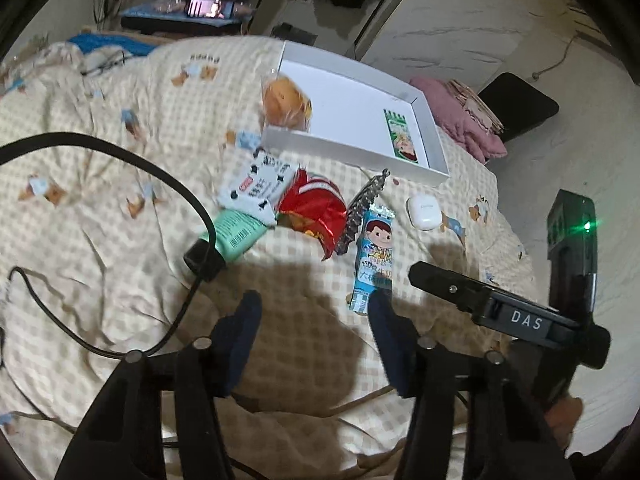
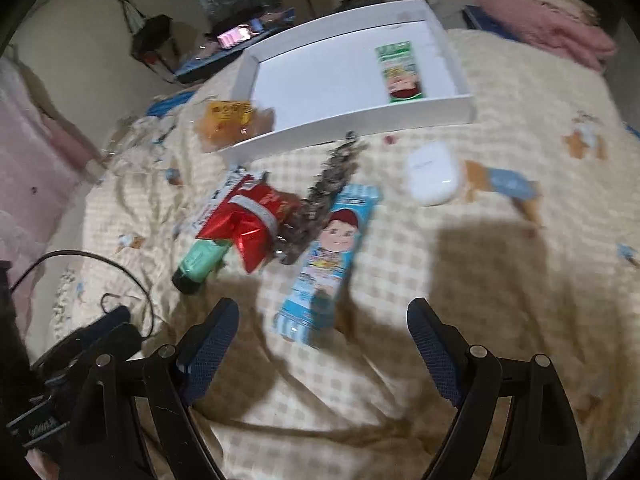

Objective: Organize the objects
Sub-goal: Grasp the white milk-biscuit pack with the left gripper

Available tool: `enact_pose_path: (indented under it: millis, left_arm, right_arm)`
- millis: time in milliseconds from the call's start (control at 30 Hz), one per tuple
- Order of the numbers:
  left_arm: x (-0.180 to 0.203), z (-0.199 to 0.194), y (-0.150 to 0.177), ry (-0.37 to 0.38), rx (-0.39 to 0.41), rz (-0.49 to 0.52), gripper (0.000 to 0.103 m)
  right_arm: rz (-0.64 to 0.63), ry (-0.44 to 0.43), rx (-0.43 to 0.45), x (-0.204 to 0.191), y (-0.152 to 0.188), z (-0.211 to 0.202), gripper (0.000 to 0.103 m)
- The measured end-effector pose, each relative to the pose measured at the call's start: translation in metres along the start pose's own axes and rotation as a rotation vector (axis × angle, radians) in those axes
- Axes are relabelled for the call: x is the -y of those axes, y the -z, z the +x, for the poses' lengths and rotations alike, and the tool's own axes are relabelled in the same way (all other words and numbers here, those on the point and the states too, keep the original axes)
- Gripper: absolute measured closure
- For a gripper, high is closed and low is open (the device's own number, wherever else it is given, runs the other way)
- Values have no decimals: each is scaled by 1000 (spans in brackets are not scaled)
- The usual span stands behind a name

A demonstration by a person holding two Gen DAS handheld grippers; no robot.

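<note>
A white tray (image 1: 352, 148) (image 2: 344, 130) lies on the checked quilt with a green candy pack (image 1: 401, 138) (image 2: 400, 70) inside it. An orange bun bag (image 1: 286, 102) (image 2: 228, 122) leans on the tray's left rim. In front lie a card pack (image 1: 256, 186), a red snack bag (image 1: 316, 212) (image 2: 250, 224), a green tube (image 1: 230, 236) (image 2: 202, 262), a dark strip (image 1: 360, 210) (image 2: 324, 192), a blue candy pack (image 1: 372, 256) (image 2: 328, 260) and a white earbud case (image 1: 424, 210) (image 2: 432, 172). My left gripper (image 1: 316, 304) and right gripper (image 2: 322, 316) are open and empty, just short of the blue pack.
A black cable (image 1: 168, 184) loops over the quilt at the left. The other gripper's black body (image 1: 516, 312) sits at the right of the left wrist view. A pink cloth (image 1: 456, 120) (image 2: 544, 24) lies beyond the tray. The bed edge drops off at the right.
</note>
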State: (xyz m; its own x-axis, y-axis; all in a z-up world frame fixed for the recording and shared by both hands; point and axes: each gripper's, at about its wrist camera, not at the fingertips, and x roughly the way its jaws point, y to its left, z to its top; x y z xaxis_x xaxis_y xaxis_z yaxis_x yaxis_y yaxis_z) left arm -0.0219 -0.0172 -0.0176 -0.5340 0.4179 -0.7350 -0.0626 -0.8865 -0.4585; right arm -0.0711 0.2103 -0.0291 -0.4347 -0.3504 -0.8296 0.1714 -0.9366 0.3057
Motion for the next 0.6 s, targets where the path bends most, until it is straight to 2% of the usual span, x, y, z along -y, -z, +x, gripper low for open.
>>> enact_pose_path:
  millis: [67,200,267,300,333,367,433,467,600]
  left_arm:
    - [0,6,-1,7,-5,-5,45]
    - [2,12,-6,12,0,-3,45]
    - [3,14,-12,-5,-23,2,46]
    - [5,15,-16,-29,-40,16,51]
    - [6,15,-20,-52,-50,38,63]
    - [9,16,-28,-110,-60,90,66]
    - [11,16,-41,-190,-54,154,66]
    - [9,15,-48,-192,-54,167,66]
    - [-10,22,-76,-104,-75,128,66]
  right_arm:
    - [12,-41,7,6,0,5,16]
    - [36,-134,88,25,-5,2,16]
    - [37,-157,120,30,-7,-1,16]
    - [37,-157,133,32,-8,-3,16]
    - [43,-154,145,34,-10,-4,16]
    - [51,-159,149,36,-10,-4,16]
    - [75,-199,137,40,-10,-1,16]
    - [87,-210,126,42,-10,1,16]
    - [137,-214,68,53,-10,14,16]
